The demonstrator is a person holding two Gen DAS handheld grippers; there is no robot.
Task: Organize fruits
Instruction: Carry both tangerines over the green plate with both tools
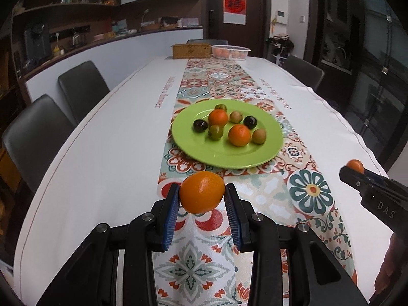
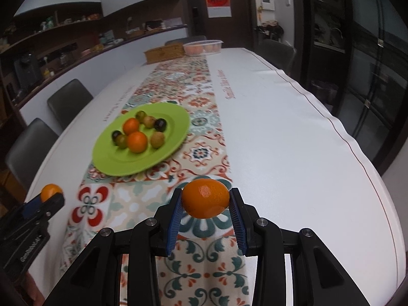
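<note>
Left wrist: green plate point(image 1: 193, 150) w/ 7 fruits (2 oranges); both grippers' fingers each clamp 1.

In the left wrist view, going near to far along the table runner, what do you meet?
Left gripper holding an orange → green plate of fruit → woven box and clear tub side by side at the far end.

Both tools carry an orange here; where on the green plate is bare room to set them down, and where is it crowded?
The green plate is bare across its near half, between the near rim and the closest orange. Its far half is crowded with seven fruits. The left tool and right tool each grip an orange above the patterned runner.
</note>
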